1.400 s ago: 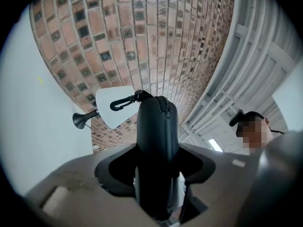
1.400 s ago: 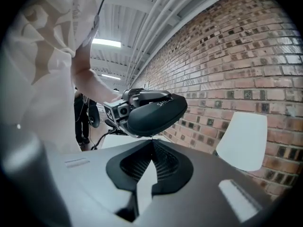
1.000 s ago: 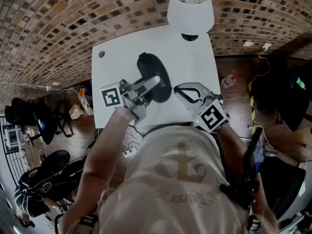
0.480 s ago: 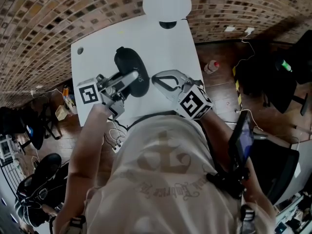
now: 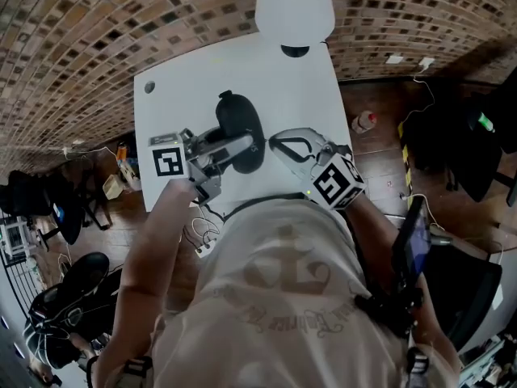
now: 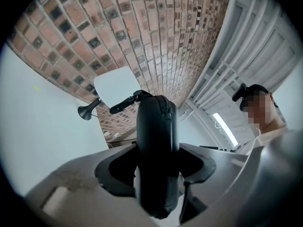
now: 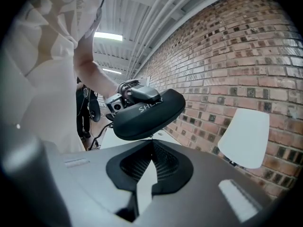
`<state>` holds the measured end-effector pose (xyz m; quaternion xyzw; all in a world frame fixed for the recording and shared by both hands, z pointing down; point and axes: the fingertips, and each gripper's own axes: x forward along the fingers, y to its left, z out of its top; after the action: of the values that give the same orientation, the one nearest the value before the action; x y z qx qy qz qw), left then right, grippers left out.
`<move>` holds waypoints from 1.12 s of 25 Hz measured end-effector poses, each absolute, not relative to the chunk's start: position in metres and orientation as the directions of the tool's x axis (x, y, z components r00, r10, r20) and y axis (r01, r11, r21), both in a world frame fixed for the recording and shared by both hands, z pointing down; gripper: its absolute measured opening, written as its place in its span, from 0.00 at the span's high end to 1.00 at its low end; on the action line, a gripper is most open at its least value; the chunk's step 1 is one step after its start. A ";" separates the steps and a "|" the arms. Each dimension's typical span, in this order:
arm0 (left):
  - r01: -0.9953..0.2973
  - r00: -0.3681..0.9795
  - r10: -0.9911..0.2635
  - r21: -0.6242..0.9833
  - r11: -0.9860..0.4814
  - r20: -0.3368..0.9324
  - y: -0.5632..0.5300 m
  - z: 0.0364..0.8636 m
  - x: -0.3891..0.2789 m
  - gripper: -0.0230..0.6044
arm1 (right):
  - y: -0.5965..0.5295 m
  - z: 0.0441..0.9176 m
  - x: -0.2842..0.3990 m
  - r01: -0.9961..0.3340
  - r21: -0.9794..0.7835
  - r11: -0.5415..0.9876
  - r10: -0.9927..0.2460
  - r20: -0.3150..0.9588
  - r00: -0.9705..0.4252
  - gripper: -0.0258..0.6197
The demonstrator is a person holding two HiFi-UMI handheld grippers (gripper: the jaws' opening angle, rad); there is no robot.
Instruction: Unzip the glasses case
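A black oval glasses case (image 5: pixel 239 120) hangs over the white table (image 5: pixel 186 79). My left gripper (image 5: pixel 242 145) is shut on its near end. In the left gripper view the case (image 6: pixel 156 126) stands on edge between the two jaws, with its zipper (image 6: pixel 168 110) running along the top right. My right gripper (image 5: pixel 276 142) sits at the case's right side with its jaws shut. In the right gripper view the case (image 7: pixel 147 115) lies just above the meeting tips (image 7: pixel 152 143), and a thin tab, apparently the zipper pull, runs down into them.
A white-shaded lamp (image 5: pixel 295 6) stands at the table's far edge. Brick wall lies behind it. A bottle (image 5: pixel 363 121) is on the wooden floor to the right, with cables and dark bags to the left.
My left gripper has shifted and rolled a little with the case in it. The right gripper keeps its place at the case's side, still shut. The head view has swung.
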<state>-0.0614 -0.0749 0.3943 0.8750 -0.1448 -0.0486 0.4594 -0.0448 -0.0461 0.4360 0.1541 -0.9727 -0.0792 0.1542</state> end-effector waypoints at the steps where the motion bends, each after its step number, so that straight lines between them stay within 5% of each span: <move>1: -0.215 0.956 -0.288 0.816 -0.536 0.063 -0.074 0.397 -0.062 0.55 | -0.047 0.435 -0.045 -0.277 0.203 0.939 -0.326 0.272 -0.905 0.95; 28: -0.281 0.957 -0.106 0.771 -0.571 0.270 -0.042 0.452 -0.059 0.54 | -0.056 0.458 -0.044 -0.283 0.168 0.944 -0.325 0.346 -0.880 0.95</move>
<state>-0.0593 -0.0415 0.4525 0.8808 -0.1101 0.0973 0.4501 -0.0440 -0.0564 0.4583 0.1571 -0.9679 -0.0562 0.1878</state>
